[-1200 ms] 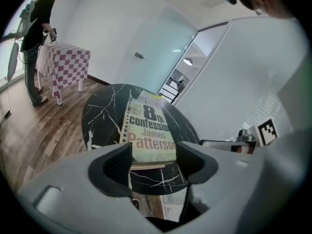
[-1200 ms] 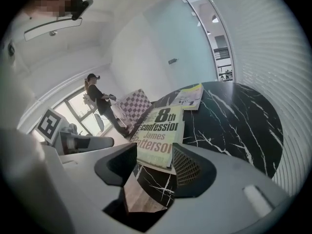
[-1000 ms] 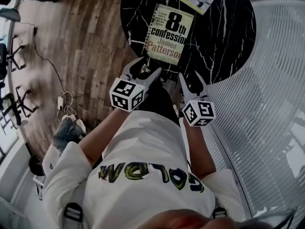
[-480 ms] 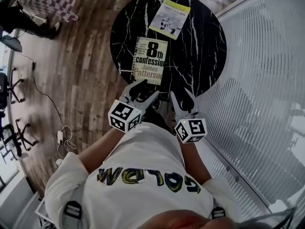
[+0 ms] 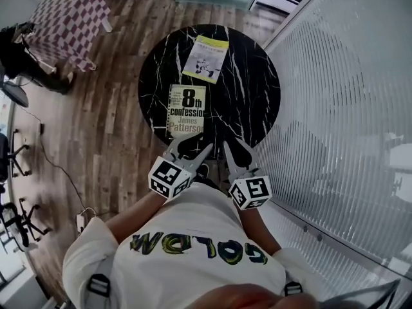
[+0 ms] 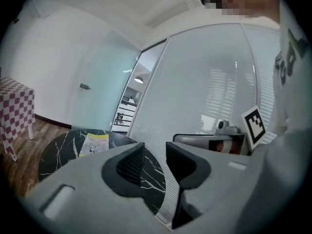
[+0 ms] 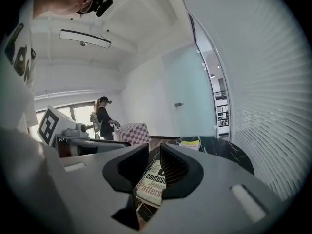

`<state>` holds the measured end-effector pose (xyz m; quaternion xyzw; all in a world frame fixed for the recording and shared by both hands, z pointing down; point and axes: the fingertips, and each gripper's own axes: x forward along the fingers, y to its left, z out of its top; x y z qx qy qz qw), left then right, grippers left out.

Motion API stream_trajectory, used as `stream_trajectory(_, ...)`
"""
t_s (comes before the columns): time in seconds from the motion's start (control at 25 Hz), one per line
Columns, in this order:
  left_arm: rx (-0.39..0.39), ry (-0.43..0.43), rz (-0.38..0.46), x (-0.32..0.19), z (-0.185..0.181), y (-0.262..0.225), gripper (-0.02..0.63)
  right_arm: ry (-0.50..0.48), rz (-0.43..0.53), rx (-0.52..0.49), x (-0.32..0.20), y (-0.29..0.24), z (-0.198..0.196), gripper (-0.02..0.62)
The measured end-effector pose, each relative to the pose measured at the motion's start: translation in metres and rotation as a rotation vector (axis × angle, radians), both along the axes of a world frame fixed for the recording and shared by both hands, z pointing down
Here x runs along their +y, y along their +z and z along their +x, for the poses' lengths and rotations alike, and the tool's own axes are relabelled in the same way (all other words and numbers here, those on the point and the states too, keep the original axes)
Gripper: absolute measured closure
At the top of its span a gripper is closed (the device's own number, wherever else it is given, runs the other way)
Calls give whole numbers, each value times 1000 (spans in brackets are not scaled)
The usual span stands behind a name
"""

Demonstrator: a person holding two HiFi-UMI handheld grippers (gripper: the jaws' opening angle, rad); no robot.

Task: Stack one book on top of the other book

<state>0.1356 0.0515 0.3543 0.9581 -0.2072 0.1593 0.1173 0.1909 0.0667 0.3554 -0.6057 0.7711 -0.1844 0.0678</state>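
Left gripper [image 5: 192,148] and right gripper [image 5: 238,154] are both empty, jaws just narrowed yet apart, short of the table [image 5: 257,108]; of the 2 books, the novel [image 5: 187,111] lies straight ahead of the left gripper, long side running away, yellow book [image 5: 206,58] beyond.

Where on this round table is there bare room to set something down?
The right half of the black marble table is bare, from the books to the rim by the glass wall. A smaller patch lies left of the yellow book. Crowded: the near edge, with the 8th Confession book, left gripper and right gripper.
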Motion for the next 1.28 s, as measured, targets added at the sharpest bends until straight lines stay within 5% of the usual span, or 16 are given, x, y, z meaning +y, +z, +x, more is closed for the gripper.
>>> stream_trajectory(0.48, 80, 107, 125, 33, 24, -57, 603, 20, 151, 14, 25, -58, 11, 592)
stream_trajectory(1.28, 134, 107, 209, 43, 36, -81, 606, 0, 231, 26, 38, -83, 10, 594)
